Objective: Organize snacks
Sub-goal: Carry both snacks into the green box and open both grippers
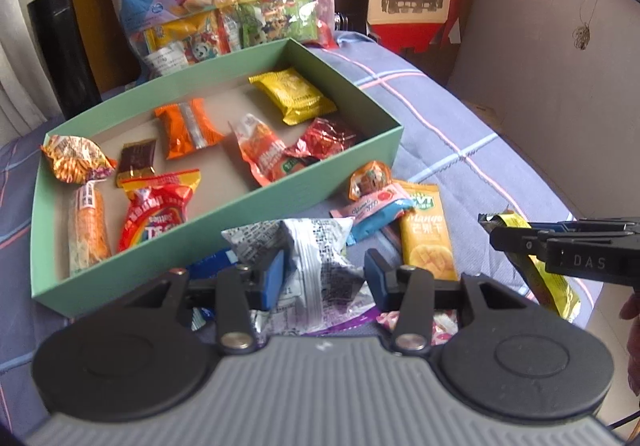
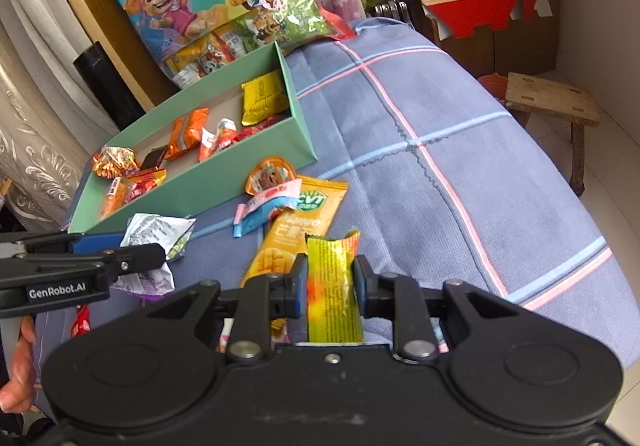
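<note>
The yellow-green snack bar (image 2: 334,286) stands clamped between the blue pads of the right gripper (image 2: 330,282), held off the blue plaid cloth (image 2: 460,149), near the green box (image 2: 298,125) on its open side. Closer to that box's front wall, the left gripper (image 1: 325,278) has its fingers spread around a crinkled white packet (image 1: 316,254), though I can't tell if the pads press it. Between the two, against the box, lie a mango pouch (image 2: 296,234) and a pink-blue wrapper (image 2: 266,205).
</note>
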`<state>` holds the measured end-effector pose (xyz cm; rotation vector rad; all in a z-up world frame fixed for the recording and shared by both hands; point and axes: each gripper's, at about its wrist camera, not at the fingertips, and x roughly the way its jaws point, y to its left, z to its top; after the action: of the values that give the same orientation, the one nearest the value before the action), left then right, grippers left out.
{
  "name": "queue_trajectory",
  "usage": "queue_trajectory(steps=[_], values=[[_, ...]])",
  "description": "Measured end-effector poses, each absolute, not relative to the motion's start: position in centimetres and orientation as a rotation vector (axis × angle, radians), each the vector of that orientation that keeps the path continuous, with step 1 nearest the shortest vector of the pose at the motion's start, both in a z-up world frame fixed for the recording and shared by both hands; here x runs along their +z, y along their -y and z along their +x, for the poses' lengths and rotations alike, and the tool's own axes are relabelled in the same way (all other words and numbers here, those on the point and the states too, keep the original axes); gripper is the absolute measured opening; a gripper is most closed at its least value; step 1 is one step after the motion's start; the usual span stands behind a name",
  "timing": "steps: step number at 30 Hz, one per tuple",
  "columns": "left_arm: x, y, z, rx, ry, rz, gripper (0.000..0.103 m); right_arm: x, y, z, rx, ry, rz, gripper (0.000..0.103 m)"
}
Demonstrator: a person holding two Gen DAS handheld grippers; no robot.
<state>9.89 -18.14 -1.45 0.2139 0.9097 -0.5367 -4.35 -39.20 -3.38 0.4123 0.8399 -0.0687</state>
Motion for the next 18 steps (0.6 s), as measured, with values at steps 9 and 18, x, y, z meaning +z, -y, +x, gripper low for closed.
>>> queue_trajectory(steps=[9,18], values=[[2.7,16.3,14.0,-0.511,-0.828,0.167,0.043,0.4,38.3,-0.3,-0.007,-0.788,0.370,0.023],[2.8,17.1,22.3,-0.498,-0.827,0.141,0.043,2.0,37.4,8.1,0.039,-0.781,0.351,0.023]])
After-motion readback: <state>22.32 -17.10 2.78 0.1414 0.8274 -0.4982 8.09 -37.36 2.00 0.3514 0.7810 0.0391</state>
